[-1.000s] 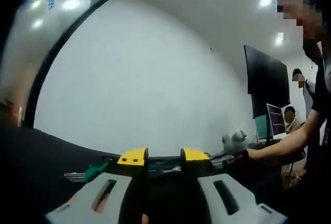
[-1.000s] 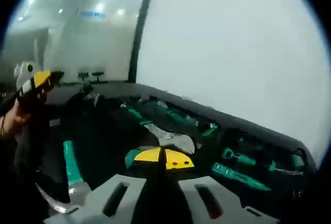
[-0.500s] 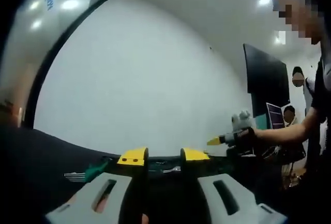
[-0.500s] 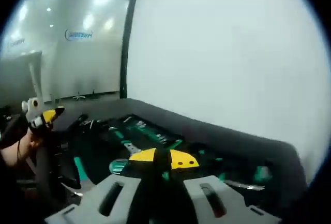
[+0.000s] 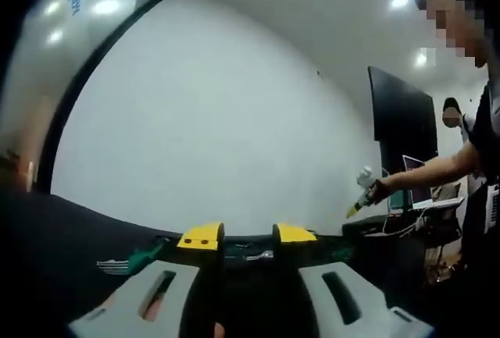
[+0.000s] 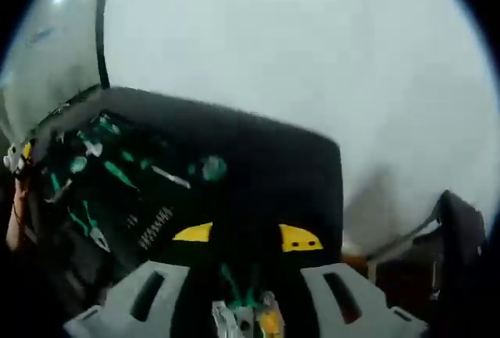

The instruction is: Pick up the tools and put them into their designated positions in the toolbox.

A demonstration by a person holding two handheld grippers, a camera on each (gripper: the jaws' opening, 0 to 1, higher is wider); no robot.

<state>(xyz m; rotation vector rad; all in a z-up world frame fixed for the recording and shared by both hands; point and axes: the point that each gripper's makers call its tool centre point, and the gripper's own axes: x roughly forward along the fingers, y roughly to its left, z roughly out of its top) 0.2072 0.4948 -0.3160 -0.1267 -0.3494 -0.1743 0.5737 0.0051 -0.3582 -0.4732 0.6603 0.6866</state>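
In the right gripper view the black toolbox (image 6: 117,197) lies open at the left on a black table (image 6: 273,174), with several green-handled tools (image 6: 117,172) in its slots. My right gripper (image 6: 247,236) stands open above the table, to the right of the box. Small green, silver and yellow pieces (image 6: 246,314) show low between its jaws; I cannot tell what they are. In the left gripper view my left gripper (image 5: 247,236) is open, low over the dark box, with a green-handled tool (image 5: 141,258) to its left. The right gripper (image 5: 361,197) is held high at the right by a hand.
A white wall (image 5: 211,119) rises behind the table. A dark screen (image 5: 402,123) and a lit monitor (image 5: 414,174) stand at the far right, with people nearby. The table's right edge (image 6: 341,197) drops off beside a dark object (image 6: 461,221).
The right gripper has opened, lifted and swung right, away from the toolbox. In the left gripper view it rose and moved off to the right. The left gripper has held still.
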